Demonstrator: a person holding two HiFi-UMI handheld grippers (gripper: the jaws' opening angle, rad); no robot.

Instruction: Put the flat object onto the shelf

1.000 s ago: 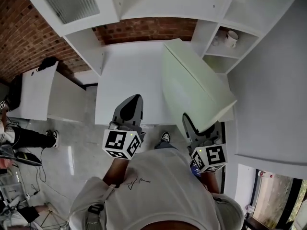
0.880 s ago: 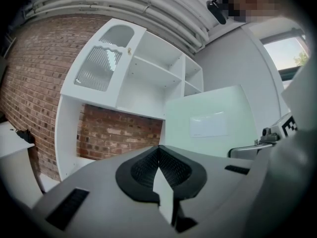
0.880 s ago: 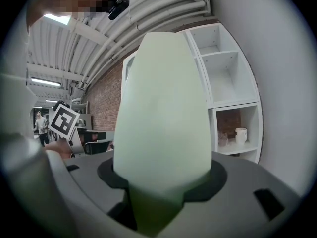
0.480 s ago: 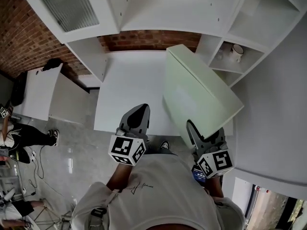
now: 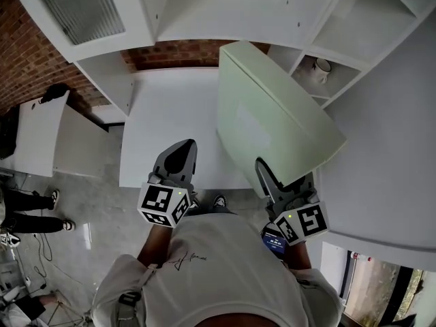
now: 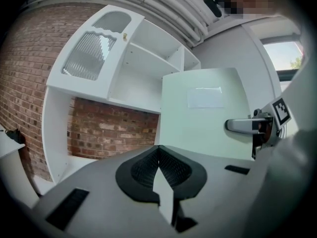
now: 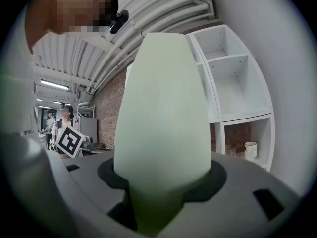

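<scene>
Our right gripper [image 5: 286, 182], lower right of the head view, has its fingers clamped on the near edge of the pale green board [image 5: 272, 114]. The board tilts up over the white counter [image 5: 170, 114], far end up by the shelf [image 5: 225, 12] at frame top. Left gripper [image 5: 178, 157], lower centre-left: fingers together, empty.

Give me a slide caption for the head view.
Right gripper holds a pale green flat panel before the white shelving; left gripper shut, empty.

wall [image 5: 178, 54] — red brick | floor [image 5: 88, 196] — grey, glossy | white table [image 5: 170, 114]
</scene>
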